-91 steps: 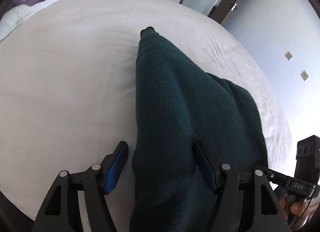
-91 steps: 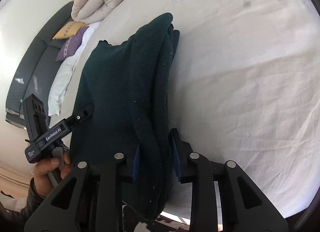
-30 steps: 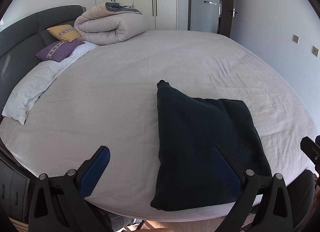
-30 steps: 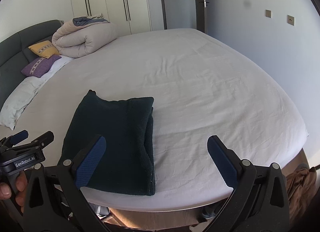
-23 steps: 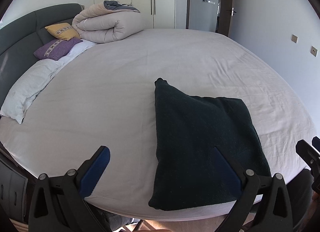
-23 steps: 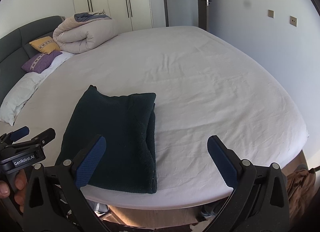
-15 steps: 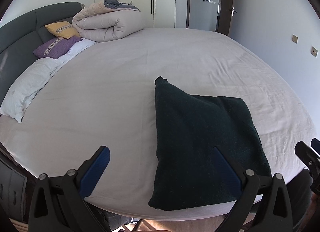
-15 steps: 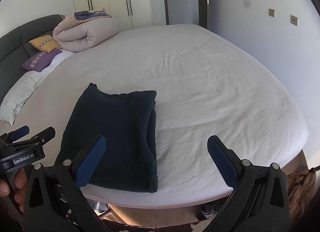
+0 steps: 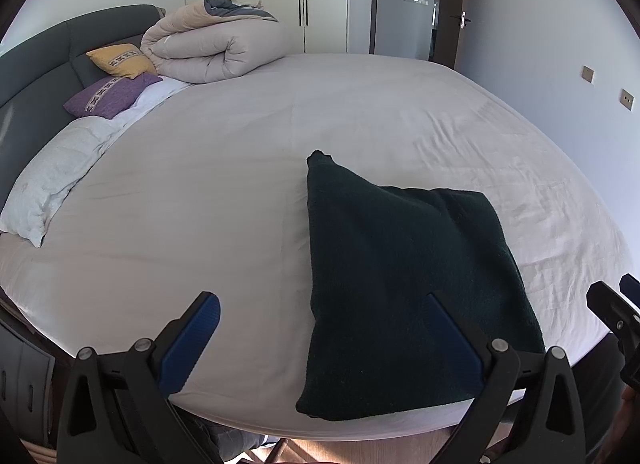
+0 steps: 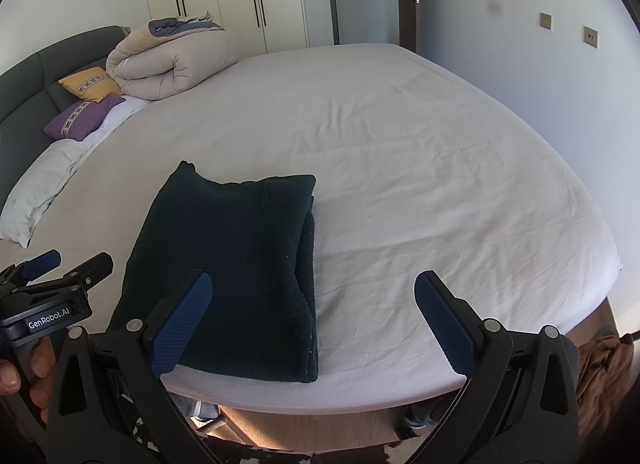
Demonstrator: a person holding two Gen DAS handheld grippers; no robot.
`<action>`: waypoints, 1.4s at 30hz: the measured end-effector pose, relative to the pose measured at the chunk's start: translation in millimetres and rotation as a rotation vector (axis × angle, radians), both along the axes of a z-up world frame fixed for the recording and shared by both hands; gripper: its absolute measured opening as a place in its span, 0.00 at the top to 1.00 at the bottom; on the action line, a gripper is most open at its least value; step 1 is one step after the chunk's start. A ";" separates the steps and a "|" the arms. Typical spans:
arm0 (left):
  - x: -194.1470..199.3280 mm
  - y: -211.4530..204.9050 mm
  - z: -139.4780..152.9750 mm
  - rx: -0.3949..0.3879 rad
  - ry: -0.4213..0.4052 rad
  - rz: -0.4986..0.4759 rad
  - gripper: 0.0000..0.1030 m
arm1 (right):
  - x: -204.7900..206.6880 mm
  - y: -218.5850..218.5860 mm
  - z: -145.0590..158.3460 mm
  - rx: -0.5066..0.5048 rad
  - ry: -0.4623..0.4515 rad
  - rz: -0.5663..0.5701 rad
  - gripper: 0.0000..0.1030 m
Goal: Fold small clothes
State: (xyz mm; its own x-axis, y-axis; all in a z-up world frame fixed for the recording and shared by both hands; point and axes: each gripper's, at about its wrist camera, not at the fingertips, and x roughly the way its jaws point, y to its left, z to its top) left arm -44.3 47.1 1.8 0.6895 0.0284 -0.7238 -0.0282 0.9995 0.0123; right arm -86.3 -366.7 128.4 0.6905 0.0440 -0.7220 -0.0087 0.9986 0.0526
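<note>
While both my left claw and right claw hang wide open and empty, the folded dark green sweater lies flat near the bed's front edge.

Three seconds ago the right gripper is clamped on the thick folded edge of the dark green knitted garment, which hangs lifted above the white-sheeted bed, while the left gripper sits close over the cloth with its blue-padded fingers straddling it. Now both grippers have let go and pulled back from the bed's near edge, their fingers spread wide and holding nothing. The garment lies flat on the sheet as a folded rectangle near that edge, with the doubled layers on its right side. Over the last second only a slight shift of both cameras shows.
</note>
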 end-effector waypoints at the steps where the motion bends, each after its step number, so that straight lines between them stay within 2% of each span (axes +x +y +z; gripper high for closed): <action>1: 0.0 -0.1 0.0 0.000 0.000 0.001 0.00 | -0.1 0.3 -0.6 0.002 0.001 0.000 0.00; 42: -1.3 -1.4 -0.7 0.001 0.002 0.001 0.00 | -3.9 7.2 -6.4 0.008 0.014 -0.007 0.00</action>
